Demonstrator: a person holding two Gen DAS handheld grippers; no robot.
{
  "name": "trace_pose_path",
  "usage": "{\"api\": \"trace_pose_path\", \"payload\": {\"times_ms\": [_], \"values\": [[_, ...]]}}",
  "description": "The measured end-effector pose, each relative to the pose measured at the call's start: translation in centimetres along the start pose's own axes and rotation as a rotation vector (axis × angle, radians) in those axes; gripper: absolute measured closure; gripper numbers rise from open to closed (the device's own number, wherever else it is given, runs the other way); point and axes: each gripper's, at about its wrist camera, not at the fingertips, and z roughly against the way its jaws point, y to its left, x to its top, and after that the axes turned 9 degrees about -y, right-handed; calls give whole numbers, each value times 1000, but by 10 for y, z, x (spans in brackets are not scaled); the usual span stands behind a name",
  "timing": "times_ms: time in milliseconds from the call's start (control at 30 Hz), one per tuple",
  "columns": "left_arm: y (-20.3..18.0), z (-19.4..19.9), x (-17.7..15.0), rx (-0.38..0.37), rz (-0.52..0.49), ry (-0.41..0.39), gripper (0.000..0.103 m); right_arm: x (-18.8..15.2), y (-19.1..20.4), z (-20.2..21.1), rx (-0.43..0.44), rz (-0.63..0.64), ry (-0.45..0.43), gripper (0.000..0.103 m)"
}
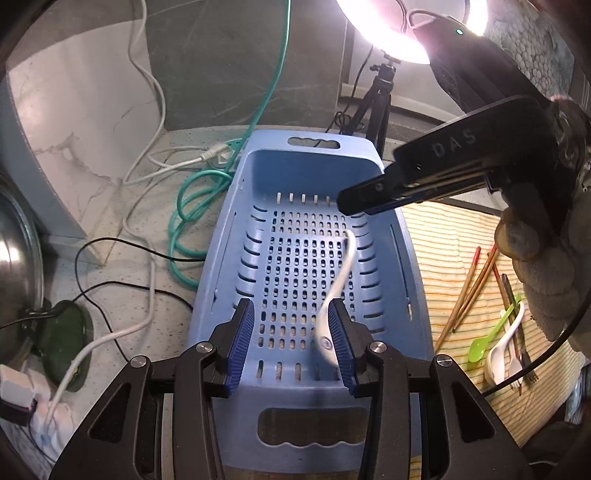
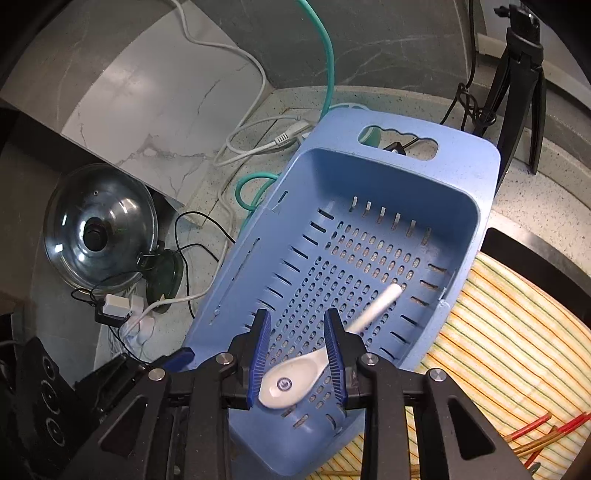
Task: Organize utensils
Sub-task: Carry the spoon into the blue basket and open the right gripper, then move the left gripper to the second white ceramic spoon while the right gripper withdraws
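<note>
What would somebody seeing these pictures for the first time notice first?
Probably the big blue basket in the middle of the counter, with a single white spoon lying on its perforated floor, seen between the open fingers of the right gripper. Next, the bright ring light glaring at the top of the left view. To the right of the basket, chopsticks, a green spoon and another white spoon lie on a striped mat.

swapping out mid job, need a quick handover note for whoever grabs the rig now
Left gripper: open, empty, over the blue basket.
Right gripper: open, over the same basket, holding nothing.
Done: one white spoon lies on the basket floor.
Left: chopsticks, green spoon, another white spoon and a fork wait on the striped mat, to the basket's right.
</note>
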Motion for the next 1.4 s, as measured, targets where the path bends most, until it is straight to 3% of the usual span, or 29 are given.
{"api": "trace_pose_path", "payload": {"times_ms": [267, 533, 733, 833, 1033, 1400], "values": [[-13, 16, 2, 4, -1, -20, 63, -5, -6, 34, -15, 9, -57, 75], [-36, 33, 2, -10, -18, -44, 63, -17, -32, 80, -7, -52, -174, 74], [-53, 42, -1, -32, -27, -54, 63, -29, -46, 112, -37, -2, -210, 74], [-63, 46, -2, -46, -40, -54, 63, -35, -54, 124, -72, 7, -217, 60], [-81, 51, -5, -78, -64, -54, 63, -53, -72, 147, -148, 11, -209, 60], [-129, 42, -20, -220, -140, 20, 59, -101, -107, 181, -173, -45, -162, 60]]}}
